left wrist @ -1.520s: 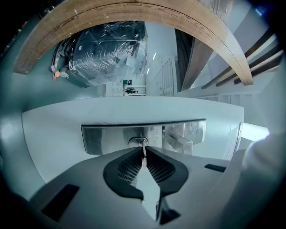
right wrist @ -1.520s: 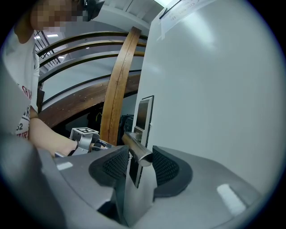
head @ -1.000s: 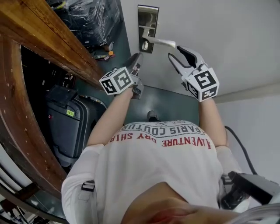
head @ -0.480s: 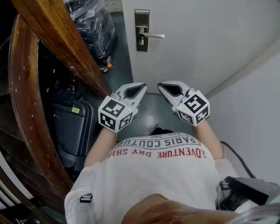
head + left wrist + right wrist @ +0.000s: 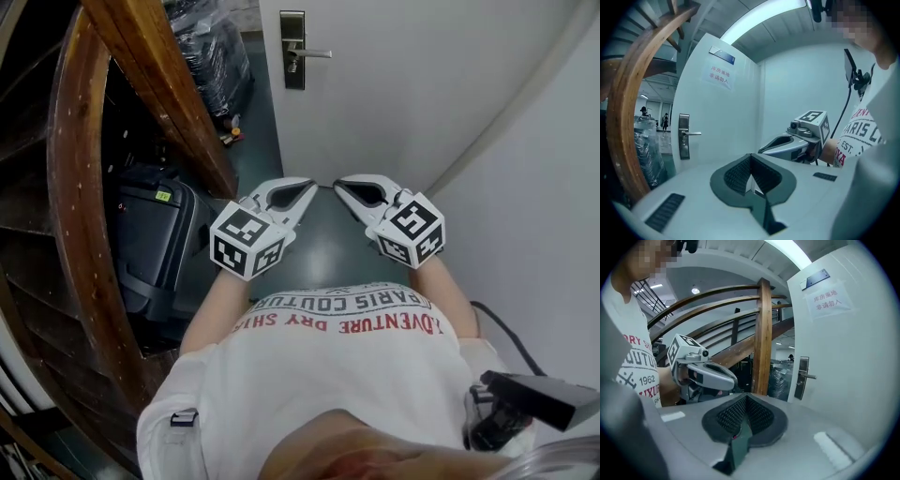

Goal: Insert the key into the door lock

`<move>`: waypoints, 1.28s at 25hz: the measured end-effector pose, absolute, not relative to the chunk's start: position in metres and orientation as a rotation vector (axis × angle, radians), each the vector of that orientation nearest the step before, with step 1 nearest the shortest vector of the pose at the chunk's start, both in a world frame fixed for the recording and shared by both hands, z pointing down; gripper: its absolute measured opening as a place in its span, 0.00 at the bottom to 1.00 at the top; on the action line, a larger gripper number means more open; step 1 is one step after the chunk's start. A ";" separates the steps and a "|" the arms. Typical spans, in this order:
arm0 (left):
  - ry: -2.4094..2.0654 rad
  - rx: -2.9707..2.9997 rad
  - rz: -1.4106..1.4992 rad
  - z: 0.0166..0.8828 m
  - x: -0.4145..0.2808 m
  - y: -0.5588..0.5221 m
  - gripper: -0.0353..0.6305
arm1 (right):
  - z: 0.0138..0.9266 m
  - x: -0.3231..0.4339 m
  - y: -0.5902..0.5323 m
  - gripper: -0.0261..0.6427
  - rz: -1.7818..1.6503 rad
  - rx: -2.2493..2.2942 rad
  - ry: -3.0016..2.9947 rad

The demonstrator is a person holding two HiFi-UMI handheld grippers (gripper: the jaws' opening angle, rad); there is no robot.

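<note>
Head view: your left gripper (image 5: 307,187) and right gripper (image 5: 340,186) hover side by side, well short of the door lock (image 5: 292,50).
Jaws: 2 pairs, each pressed together, gripping nothing.
Key: in neither gripper; maybe at the door lock, too small to tell.
Risk: a half-seated key could drop from the door lock.

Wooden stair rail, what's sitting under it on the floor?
A black suitcase lies beneath the wooden stair rail, with a plastic-wrapped bundle farther back; the rail covers part of both.

Door (image 5: 422,84) white; lock plate (image 5: 292,75) dark; railing (image 5: 159,84) brown wood; shirt (image 5: 337,375) white (red lettering); suitcase (image 5: 155,244) black
</note>
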State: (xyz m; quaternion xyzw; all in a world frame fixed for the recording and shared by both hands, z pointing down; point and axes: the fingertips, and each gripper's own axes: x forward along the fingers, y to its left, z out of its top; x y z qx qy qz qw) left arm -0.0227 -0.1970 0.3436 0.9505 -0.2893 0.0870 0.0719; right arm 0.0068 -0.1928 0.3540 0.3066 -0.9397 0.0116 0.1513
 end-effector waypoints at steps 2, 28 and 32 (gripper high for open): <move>-0.866 2.857 0.261 0.352 -0.005 -0.155 0.06 | 0.363 0.031 -0.149 0.04 0.049 0.915 -2.694; -0.865 2.858 0.340 0.365 0.079 0.176 0.06 | 0.368 0.107 0.172 0.04 0.074 0.942 -2.784; -0.869 2.852 0.321 0.365 0.077 0.181 0.06 | 0.370 0.105 0.178 0.04 0.066 0.929 -2.786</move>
